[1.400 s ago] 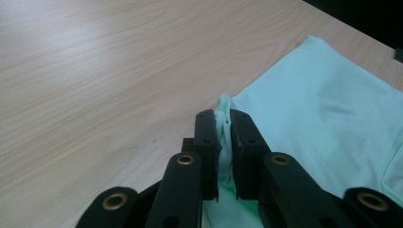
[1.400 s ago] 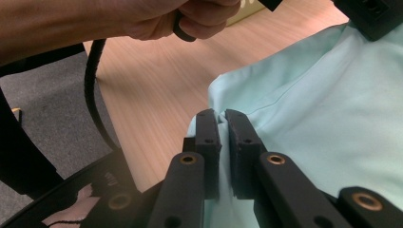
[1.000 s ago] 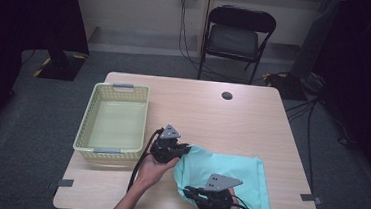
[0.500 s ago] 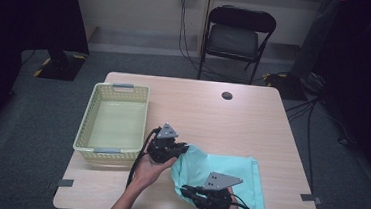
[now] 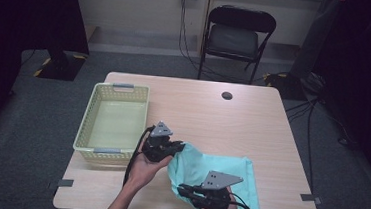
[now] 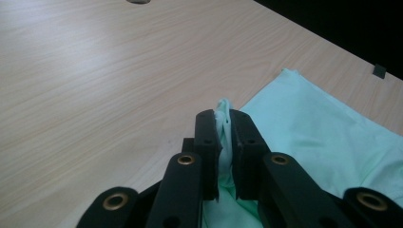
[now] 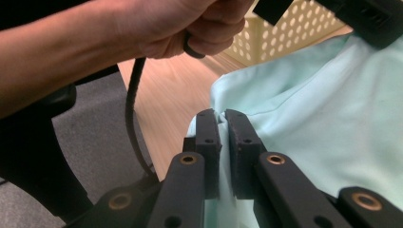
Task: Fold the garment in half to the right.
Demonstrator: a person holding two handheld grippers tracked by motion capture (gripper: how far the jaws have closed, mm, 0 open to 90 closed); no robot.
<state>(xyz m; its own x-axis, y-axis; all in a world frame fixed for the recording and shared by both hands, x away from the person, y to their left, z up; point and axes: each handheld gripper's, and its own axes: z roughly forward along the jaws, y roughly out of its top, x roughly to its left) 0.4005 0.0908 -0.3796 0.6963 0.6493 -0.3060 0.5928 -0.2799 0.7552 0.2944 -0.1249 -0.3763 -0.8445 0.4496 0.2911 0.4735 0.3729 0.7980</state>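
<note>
Lower centre of the high view, the left gripper (image 5: pixel 179 147) and right gripper (image 5: pixel 183 188) are each pinching the mint cloth (image 5: pixel 228 170), probably mid-fold; next, carrying that edge across evenly.

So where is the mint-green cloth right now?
In the high view the mint-green cloth lies at the table's near right, right of the yellow basket.

Tabletop (image 5: pixel 252 125) open across the far and right half; the small dark disc (image 5: pixel 227 95) near the far edge is the sole obstacle there. Yellow basket (image 5: pixel 114 121) blocks the left side, its interior free. Near edge crowded: mint cloth (image 5: pixel 218 170), left gripper (image 5: pixel 176 148), right gripper (image 5: pixel 183 189). Folding chair (image 5: pixel 236 38) stands beyond the far edge.
</note>
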